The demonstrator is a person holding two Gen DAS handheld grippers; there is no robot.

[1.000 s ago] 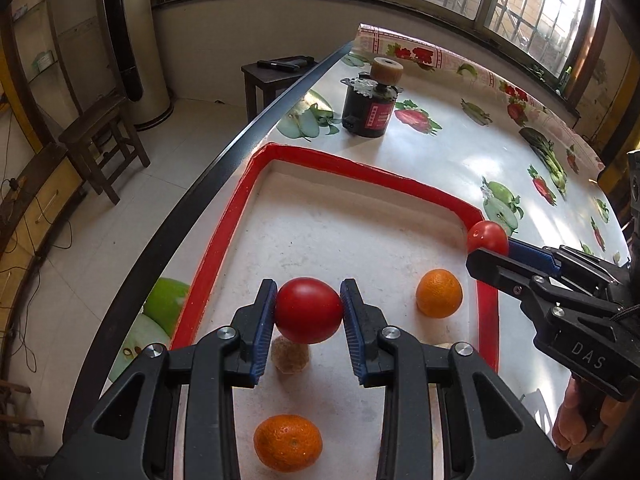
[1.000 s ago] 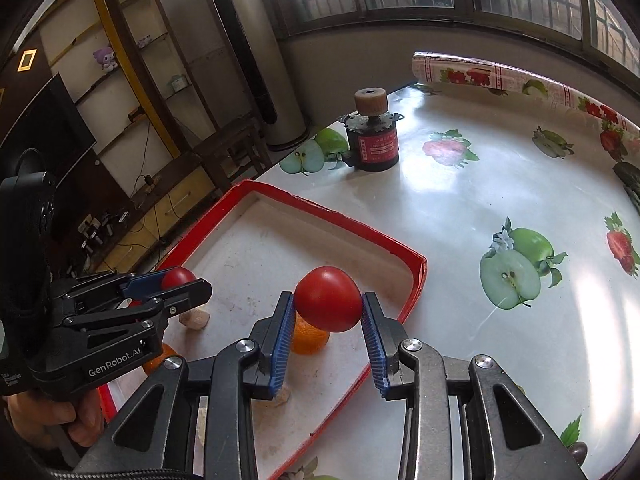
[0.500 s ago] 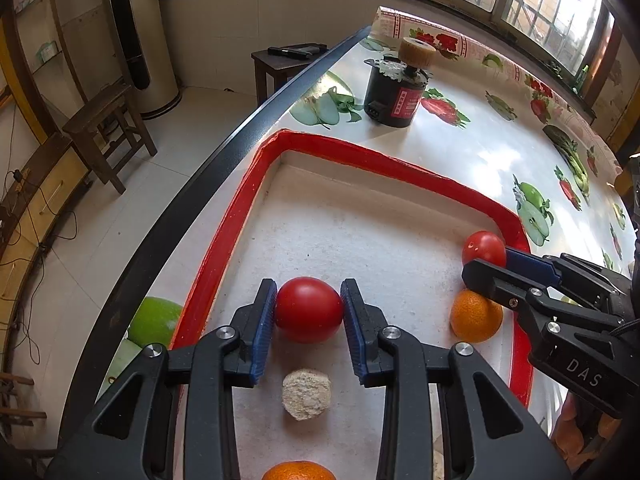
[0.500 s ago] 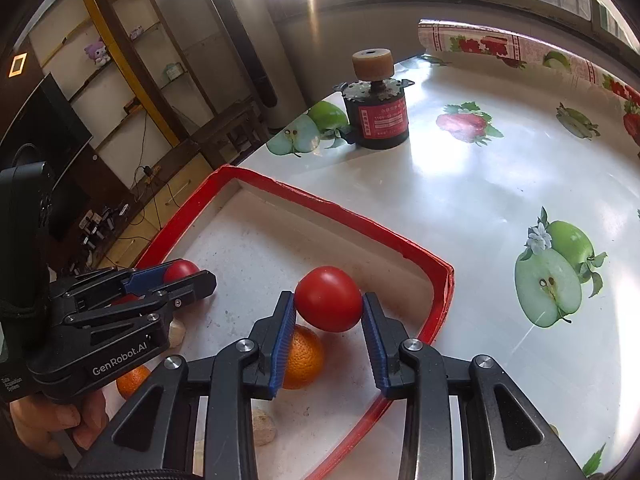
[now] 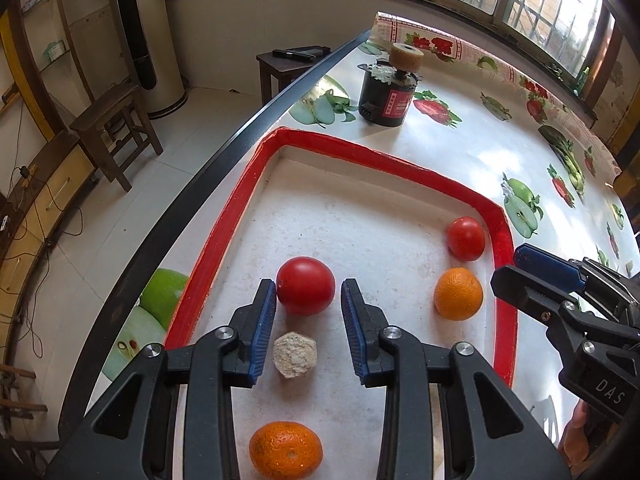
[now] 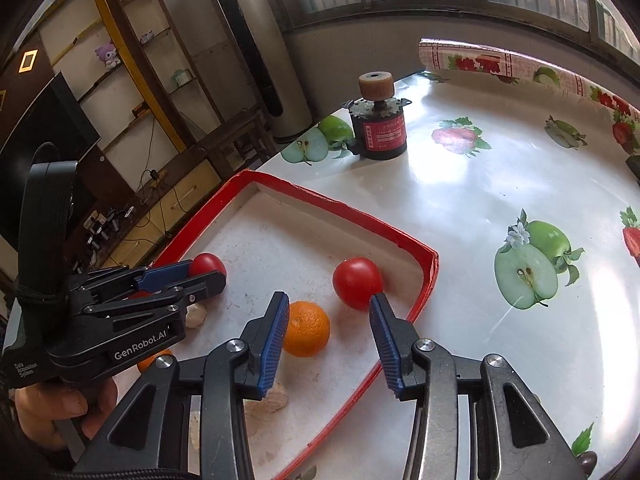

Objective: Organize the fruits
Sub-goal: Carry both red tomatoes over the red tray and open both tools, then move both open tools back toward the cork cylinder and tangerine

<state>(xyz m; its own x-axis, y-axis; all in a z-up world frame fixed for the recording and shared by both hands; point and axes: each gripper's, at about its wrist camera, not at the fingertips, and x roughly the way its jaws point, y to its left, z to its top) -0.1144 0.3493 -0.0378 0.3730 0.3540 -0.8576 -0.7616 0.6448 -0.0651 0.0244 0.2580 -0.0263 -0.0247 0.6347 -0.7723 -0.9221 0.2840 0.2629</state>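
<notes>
A red-rimmed white tray [image 5: 240,200] lies on the table. My left gripper [image 5: 308,298] is open; a red tomato [image 5: 306,286] rests on the tray floor just ahead of its tips. My right gripper [image 6: 329,308] is open; a second tomato [image 6: 357,282] sits on the tray near the rim by its right finger, and shows in the left wrist view [image 5: 465,238]. An orange [image 6: 307,329] lies by the right gripper's left finger and shows in the left wrist view [image 5: 458,293]. Another orange [image 5: 285,454] lies under my left gripper.
A pale hexagonal lump [image 5: 295,354] lies on the tray between the left fingers. A black and red motor with a wooden wheel [image 5: 387,96] stands on the fruit-print tablecloth [image 6: 480,184] beyond the tray. The table edge [image 5: 224,160] runs along the left, with stools on the floor below.
Both grippers have opened and let go of their tomatoes, which now rest on the tray. Both grippers have drawn back a little.
</notes>
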